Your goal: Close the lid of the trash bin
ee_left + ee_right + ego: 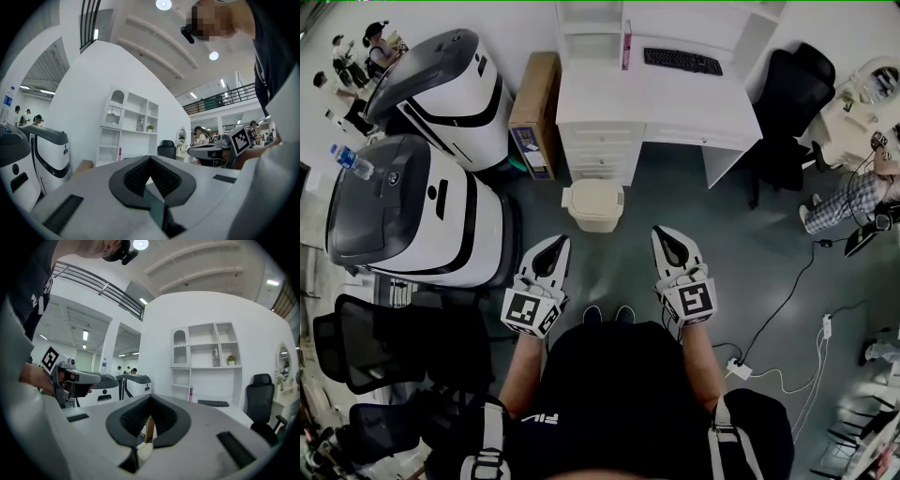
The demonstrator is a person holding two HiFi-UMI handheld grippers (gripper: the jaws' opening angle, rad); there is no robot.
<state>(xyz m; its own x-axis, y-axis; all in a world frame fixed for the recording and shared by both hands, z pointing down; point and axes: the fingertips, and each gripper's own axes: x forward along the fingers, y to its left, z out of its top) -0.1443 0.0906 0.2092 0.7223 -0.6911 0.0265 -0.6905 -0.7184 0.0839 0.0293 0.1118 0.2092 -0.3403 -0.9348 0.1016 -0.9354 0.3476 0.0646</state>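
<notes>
A small cream trash bin [593, 204] stands on the grey floor in front of the white desk, and its lid looks to lie flat on top. My left gripper [560, 241] is shut and empty, held short of the bin and to its left. My right gripper [660, 232] is shut and empty too, short of the bin on its right. Neither touches the bin. In the left gripper view the left gripper [150, 158] has its jaws closed together, pointing level. In the right gripper view the right gripper [150, 396] is closed, and a bit of the bin [144, 452] shows through its jaw opening.
A white desk with drawers [609, 141] and a keyboard [682, 61] stands behind the bin, a cardboard box [534, 112] beside it. Two large white-and-grey machines [422, 211] fill the left. Black chairs [787, 94] and floor cables [787, 309] lie to the right.
</notes>
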